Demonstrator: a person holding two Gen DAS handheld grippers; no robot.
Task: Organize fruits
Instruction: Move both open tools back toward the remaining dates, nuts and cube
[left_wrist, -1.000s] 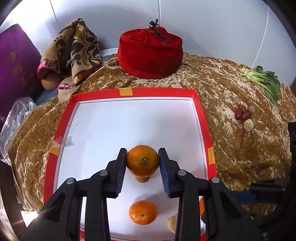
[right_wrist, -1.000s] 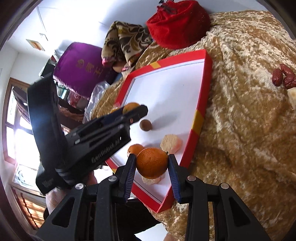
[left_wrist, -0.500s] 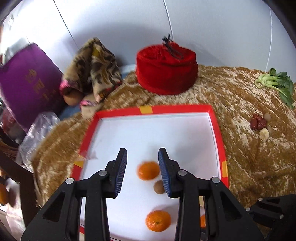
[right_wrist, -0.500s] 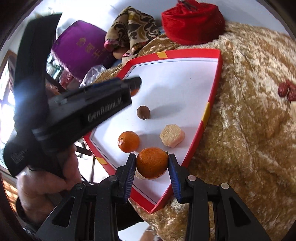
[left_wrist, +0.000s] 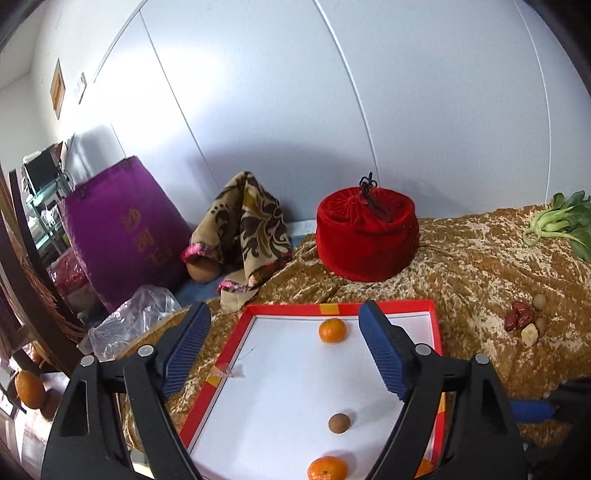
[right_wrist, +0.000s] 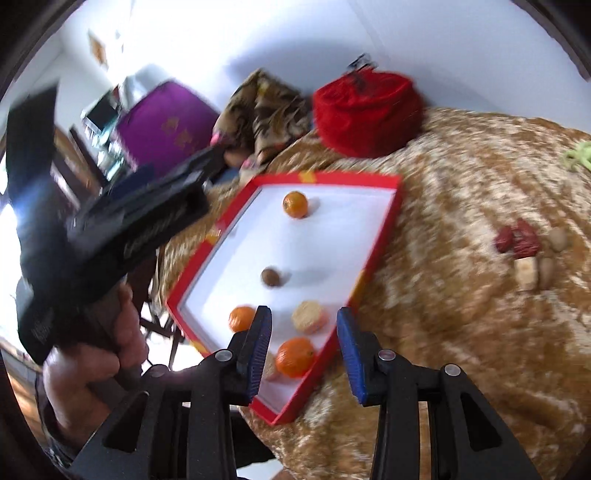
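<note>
Three round, glossy oranges (right_wrist: 295, 204) lie in the tray (right_wrist: 382, 236); my left gripper (left_wrist: 284, 347) and right gripper (right_wrist: 303, 341) are opening, empty.

Left wrist cam sat behind its own gripper (left_wrist: 284, 349), raised above the tray's near edge, angled mildly down and facing the far wall. It took in the far half of the red-rimmed tray (left_wrist: 373, 307), the red velvet pouch (left_wrist: 367, 234) beyond it, and much wall. Right wrist cam looked along its gripper (right_wrist: 303, 349) from the tray's near right corner, closer in, pitched steeper, rolled so the tray (right_wrist: 382, 236) ran diagonally; frame motion-blurred. Both views shared the tray, the pouch (right_wrist: 367, 110), the gold cloth (left_wrist: 480, 273) and the red dates (left_wrist: 519, 319) at right. Right cam also saw the left gripper (right_wrist: 122, 225) from the side.
</note>
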